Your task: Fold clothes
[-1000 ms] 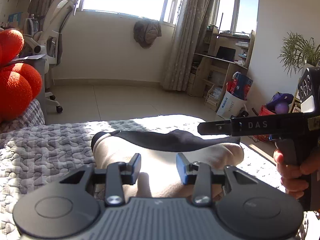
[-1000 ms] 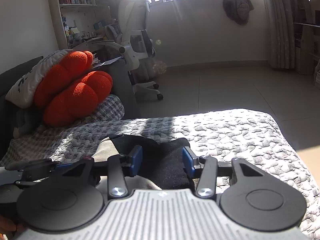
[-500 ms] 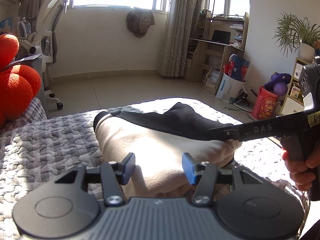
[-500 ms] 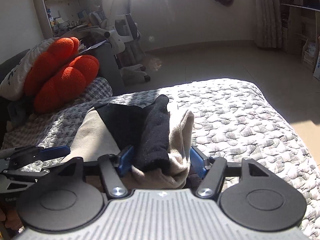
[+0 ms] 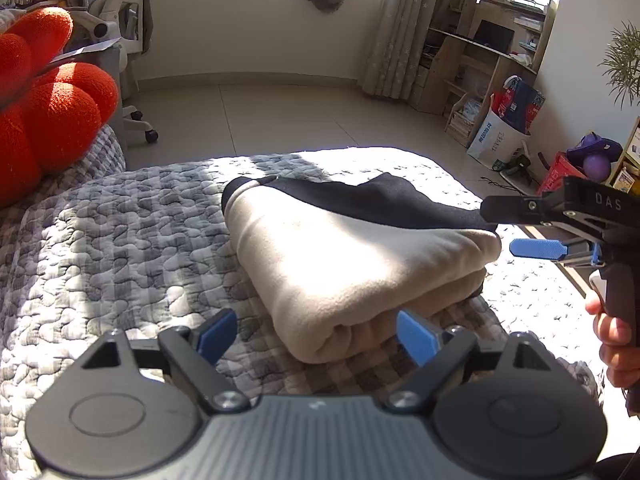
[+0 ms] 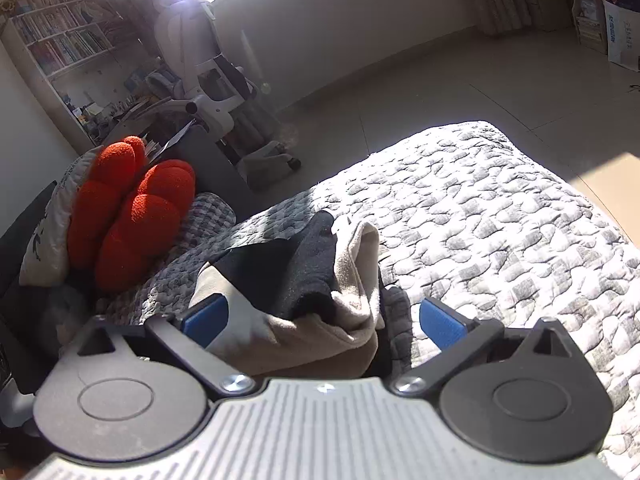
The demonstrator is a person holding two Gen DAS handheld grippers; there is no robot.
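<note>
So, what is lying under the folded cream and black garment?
The folded garment rests on the grey quilted bedspread, which shows all around it. The part directly beneath is covered, so anything there cannot be seen.

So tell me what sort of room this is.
Most likely a lived-in bedroom that doubles as a study. The folded garment lies on a bed's quilted grey cover; a white office chair stands by full bookshelves, and a wooden desk sits by the curtained window.
</note>
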